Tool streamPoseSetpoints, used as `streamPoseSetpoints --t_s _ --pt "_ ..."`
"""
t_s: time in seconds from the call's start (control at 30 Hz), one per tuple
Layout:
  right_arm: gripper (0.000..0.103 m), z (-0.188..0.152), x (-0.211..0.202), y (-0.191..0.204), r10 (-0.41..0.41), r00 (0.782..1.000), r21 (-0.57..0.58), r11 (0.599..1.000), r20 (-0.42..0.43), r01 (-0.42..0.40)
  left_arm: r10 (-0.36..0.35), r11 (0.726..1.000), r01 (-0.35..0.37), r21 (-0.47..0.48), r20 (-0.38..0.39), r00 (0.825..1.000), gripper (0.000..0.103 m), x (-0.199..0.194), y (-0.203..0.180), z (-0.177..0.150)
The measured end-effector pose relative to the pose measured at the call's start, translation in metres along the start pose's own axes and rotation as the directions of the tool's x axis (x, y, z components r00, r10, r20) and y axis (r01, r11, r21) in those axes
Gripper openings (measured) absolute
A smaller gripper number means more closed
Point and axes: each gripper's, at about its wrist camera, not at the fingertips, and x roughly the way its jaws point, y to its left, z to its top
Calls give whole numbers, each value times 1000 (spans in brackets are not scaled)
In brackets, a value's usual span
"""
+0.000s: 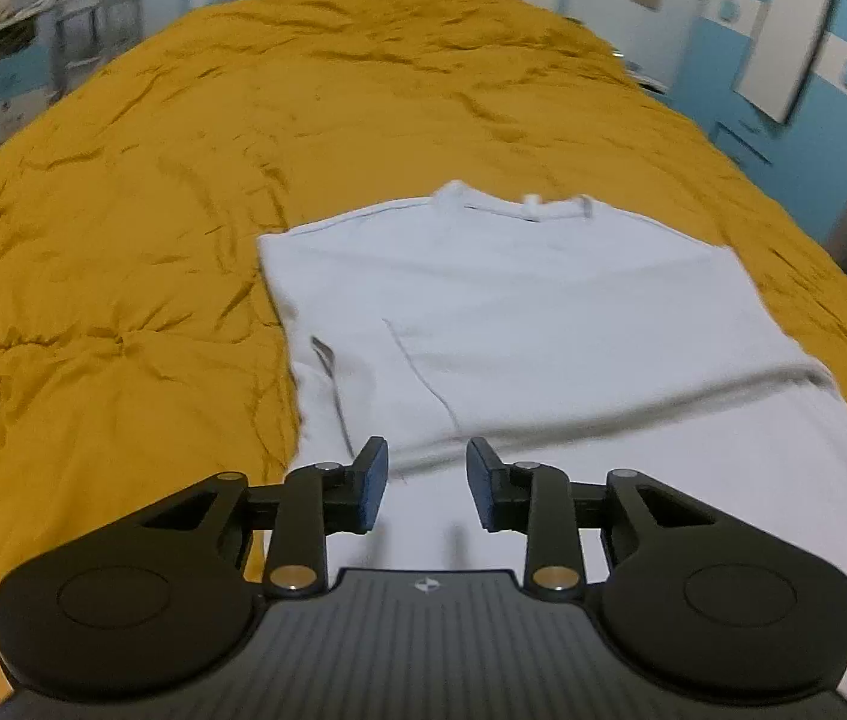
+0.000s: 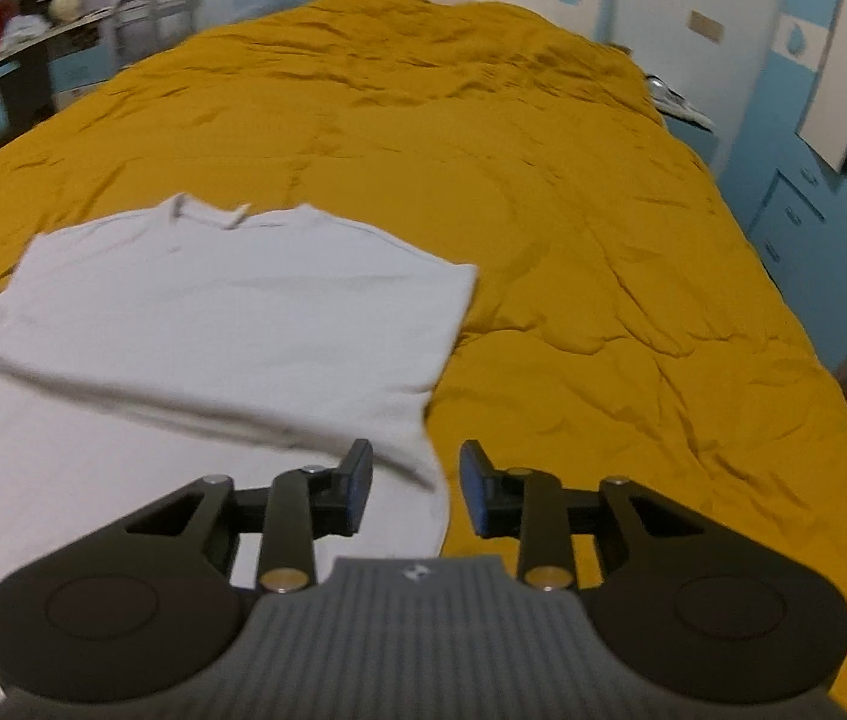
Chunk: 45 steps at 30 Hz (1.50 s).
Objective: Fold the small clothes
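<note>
Mustard bedspread (image 1: 123, 240) carries white shirt (image 1: 513, 300) beneath both spread, empty grippers.

The black two-finger right gripper (image 2: 416, 486) stands with jaws apart and nothing between them, above the right edge of a white cotton T-shirt (image 2: 225, 312). The shirt lies partly folded, collar away from the camera, on a wrinkled mustard-yellow bedspread (image 2: 573, 228).
</note>
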Motion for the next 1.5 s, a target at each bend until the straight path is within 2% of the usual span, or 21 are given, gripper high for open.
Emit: streamPoseSetpoints --t_s 0.1,0.33,0.43,0.53,0.7,0.77,0.8,1.03,1.23,1.4,1.5 --pt "36 -14 -19 7 17 1000 -37 999 -10 -17 -26 998 26 56 1 1000 48 -19 -8 -13" --pt "45 -63 -51 23 62 996 -101 993 -66 -68 -76 978 84 194 -49 996 57 -51 -25 -55" --pt "51 -86 -61 33 91 991 -140 985 -100 -104 -92 960 112 258 -89 992 61 -63 -32 -78" --pt "52 -108 -69 43 89 986 -185 976 -138 -114 -88 945 121 303 -121 989 68 -70 -37 -100" --pt "52 -142 -81 55 112 977 -227 962 -180 -152 -95 911 158 380 -178 979 70 -82 -46 -135" --pt "64 -154 -85 62 105 975 -269 950 -195 -156 -88 895 166 414 -201 976 70 -85 -50 -148" --pt "66 -160 -86 65 96 975 -287 946 -199 -152 -82 892 166 420 -211 974 72 -87 -51 -154" --pt "66 -188 -78 52 38 966 -245 964 -257 -103 -35 923 143 356 -293 956 74 -76 -35 -186" --pt "71 -199 -68 38 74 958 -157 980 -277 -121 -84 963 161 215 -326 942 74 -60 -13 -194" --pt "71 -205 -70 33 118 949 -124 979 -292 -160 -156 972 202 118 -315 936 78 -60 0 -193" --pt "70 -207 -65 29 140 944 -79 982 -299 -171 -152 975 195 107 -323 934 78 -59 0 -194"
